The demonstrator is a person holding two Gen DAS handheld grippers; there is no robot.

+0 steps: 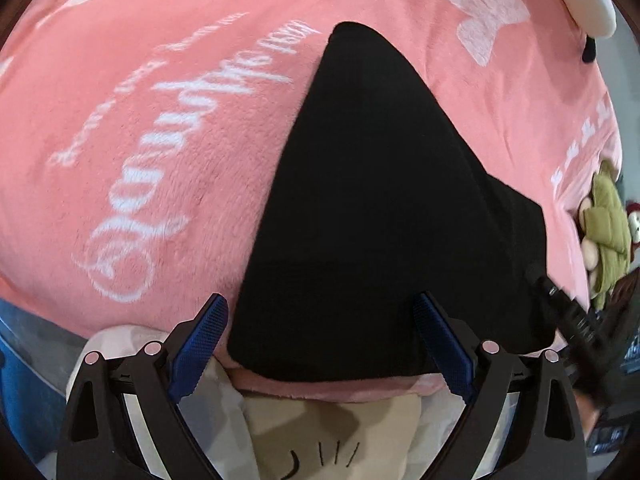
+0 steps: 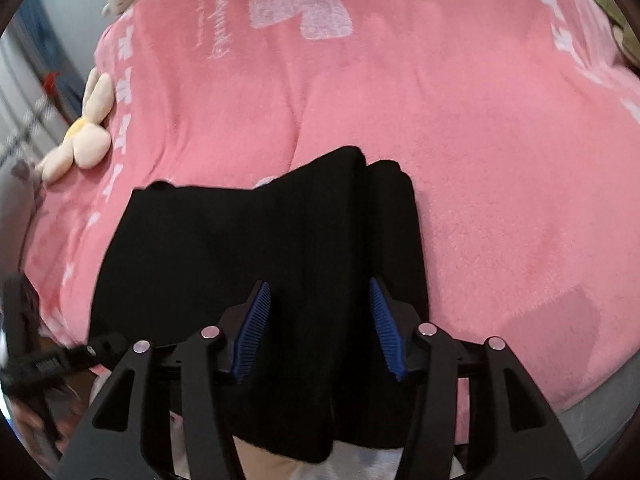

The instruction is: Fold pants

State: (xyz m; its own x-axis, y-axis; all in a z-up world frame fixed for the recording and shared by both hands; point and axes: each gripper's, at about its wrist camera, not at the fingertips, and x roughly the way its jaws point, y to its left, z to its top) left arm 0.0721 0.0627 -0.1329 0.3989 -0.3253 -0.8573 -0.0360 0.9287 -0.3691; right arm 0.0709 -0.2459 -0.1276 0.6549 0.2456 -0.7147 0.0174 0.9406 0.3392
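Note:
Black pants (image 1: 380, 220) lie folded lengthwise on a pink plush blanket (image 1: 140, 120) with white lettering. Their near end reaches the bed's edge. In the left wrist view my left gripper (image 1: 322, 298) stands open just above that near end, its blue pads wide apart with nothing pressed between them. In the right wrist view the pants (image 2: 240, 240) show two layered legs, and one end hangs over the blanket (image 2: 480, 160) edge. My right gripper (image 2: 318, 288) is open over the cloth, its pads straddling it without pressing. The other gripper shows blurred at the side of each view.
A cream plush toy (image 2: 84, 132) lies at the blanket's left edge. A plush in a green jacket (image 1: 608, 224) sits at the right edge, and a white plush (image 1: 580, 0) at the far corner. Beige clothing of the person (image 1: 332, 432) is close below the grippers.

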